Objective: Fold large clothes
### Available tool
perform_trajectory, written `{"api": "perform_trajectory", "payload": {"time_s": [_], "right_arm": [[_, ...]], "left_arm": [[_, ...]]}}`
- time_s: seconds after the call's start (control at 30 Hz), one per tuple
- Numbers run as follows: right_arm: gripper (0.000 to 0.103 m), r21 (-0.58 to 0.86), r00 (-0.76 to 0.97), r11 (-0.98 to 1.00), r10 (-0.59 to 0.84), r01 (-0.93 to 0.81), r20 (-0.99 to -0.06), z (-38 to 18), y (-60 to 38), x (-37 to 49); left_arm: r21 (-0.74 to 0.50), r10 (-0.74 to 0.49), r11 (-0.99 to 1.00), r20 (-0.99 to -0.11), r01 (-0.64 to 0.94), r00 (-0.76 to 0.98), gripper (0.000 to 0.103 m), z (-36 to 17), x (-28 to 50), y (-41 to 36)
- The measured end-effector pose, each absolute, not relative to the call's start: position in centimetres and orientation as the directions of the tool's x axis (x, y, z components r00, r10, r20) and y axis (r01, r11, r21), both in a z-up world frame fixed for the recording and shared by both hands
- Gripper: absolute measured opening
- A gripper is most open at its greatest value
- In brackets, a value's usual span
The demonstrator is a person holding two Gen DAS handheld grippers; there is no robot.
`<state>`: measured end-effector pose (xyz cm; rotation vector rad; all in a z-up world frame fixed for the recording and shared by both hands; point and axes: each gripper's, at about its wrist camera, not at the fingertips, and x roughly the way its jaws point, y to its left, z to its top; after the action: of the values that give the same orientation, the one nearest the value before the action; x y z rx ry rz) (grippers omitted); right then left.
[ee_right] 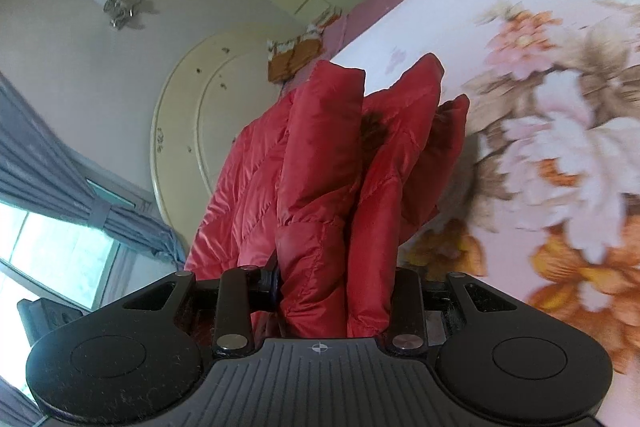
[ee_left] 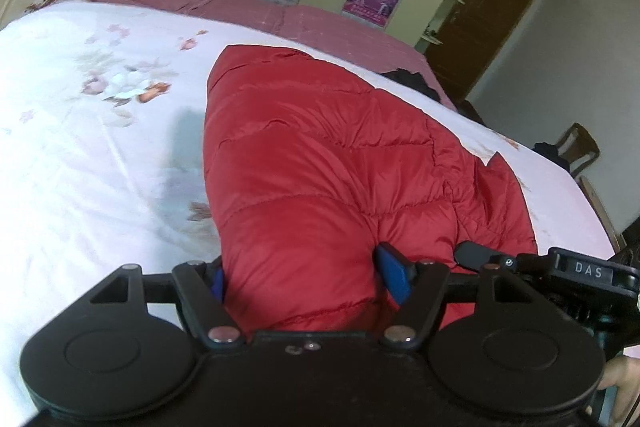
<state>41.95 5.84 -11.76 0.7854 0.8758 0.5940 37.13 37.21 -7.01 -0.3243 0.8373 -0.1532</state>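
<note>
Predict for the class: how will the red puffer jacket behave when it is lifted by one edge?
The red puffer jacket probably droops, since it already bunches between the left gripper's fingers. Its glossy shell looks slippery. The puffy quilting suggests it is light and springs open.

The quilted jacket [ee_left: 320,163] was glossy red cloth; the floral bedspread [ee_left: 80,147] matt cloth; the left gripper [ee_left: 304,279] matt black plastic.

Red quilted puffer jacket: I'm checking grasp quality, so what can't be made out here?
- Left wrist view: left gripper pads mostly buried in the red quilted puffer jacket.
- Right wrist view: right gripper fingertips hidden by bunched folds.
- Floral white bedspread motion-blurred.
</note>
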Motion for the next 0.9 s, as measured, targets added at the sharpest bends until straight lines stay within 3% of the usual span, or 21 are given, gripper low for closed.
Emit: {"api": "perform_trajectory", "payload": {"time_s": [0.3, 0.47, 0.7, 0.9], "right_arm": [[0.038, 0.79, 0.472, 0.607, 0.723, -0.084, -0.505, -15.7, 8.3, 43.3], [0.046, 0.8, 0.47, 0.599, 0.718, -0.041, -0.514, -16.5, 7.1, 43.4], [0.048, 0.714, 0.532, 0.695, 0.637, -0.082, -0.559, -13.9, 6.8, 42.2], [0.048, 0.663, 0.524, 0.748, 0.574, -0.023, -0.629, -15.6, 7.0, 41.9]], "left_arm": [[-0.336, -0.275, 0.942, -0.739, 0.018, 0.616, 0.072, -11.5, 38.2, 40.4], [-0.332, -0.278, 0.943, -0.74, 0.026, 0.612, 0.078, -11.6, 38.1, 40.6], [-0.322, -0.265, 0.946, -0.742, 0.02, 0.616, 0.078, -11.5, 38.6, 40.8], [-0.267, -0.23, 0.963, -0.742, 0.037, 0.63, 0.077, -10.6, 38.4, 39.9]]}}
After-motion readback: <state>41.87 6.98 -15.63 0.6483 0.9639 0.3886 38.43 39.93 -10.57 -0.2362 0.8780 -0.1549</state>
